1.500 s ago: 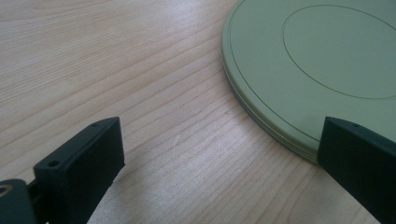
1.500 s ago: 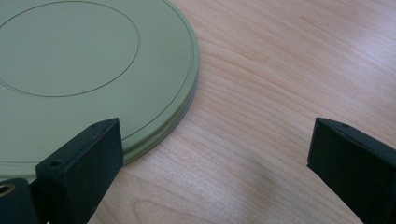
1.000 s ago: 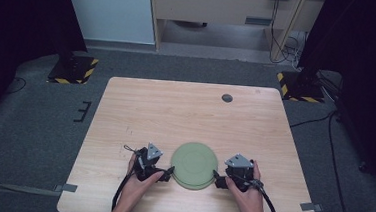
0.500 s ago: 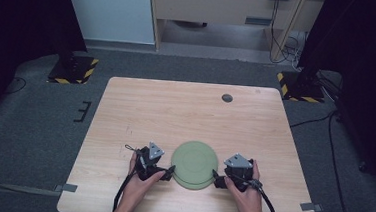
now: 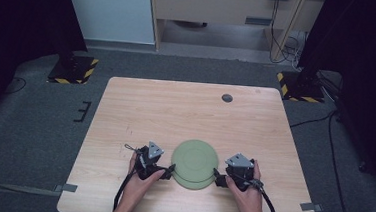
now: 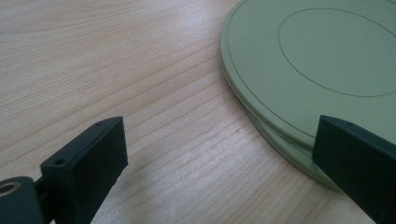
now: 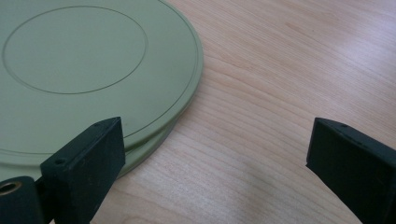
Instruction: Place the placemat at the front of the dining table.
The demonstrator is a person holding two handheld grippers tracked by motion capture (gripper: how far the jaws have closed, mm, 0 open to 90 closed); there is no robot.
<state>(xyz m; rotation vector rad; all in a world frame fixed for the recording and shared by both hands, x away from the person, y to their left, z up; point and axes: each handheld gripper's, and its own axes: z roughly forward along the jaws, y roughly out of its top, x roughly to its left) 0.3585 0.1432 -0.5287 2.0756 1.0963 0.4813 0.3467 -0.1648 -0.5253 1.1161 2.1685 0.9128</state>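
Holding each hand-held gripper, left [image 5: 167, 171] and right [image 5: 218, 176], wide open and empty against opposite edges of the stacked green plates [image 5: 194, 163] near the bench's [image 5: 185, 111] front edge, we risk an uneven squeeze sliding the upper plate off the lower.

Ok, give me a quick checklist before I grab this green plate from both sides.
1. Left gripper open: ok, jaws wide apart in its own view.
2. Right gripper open: ok.
3. Grippers on opposite sides of the plate: ok.
4. Rim between each gripper's jaws: not ok, one jaw sits over the rim, the other over bare table.
5. One plate or a stack: cannot tell, a second edge shows beneath the rim.
6. Plate flat on the table: ok.
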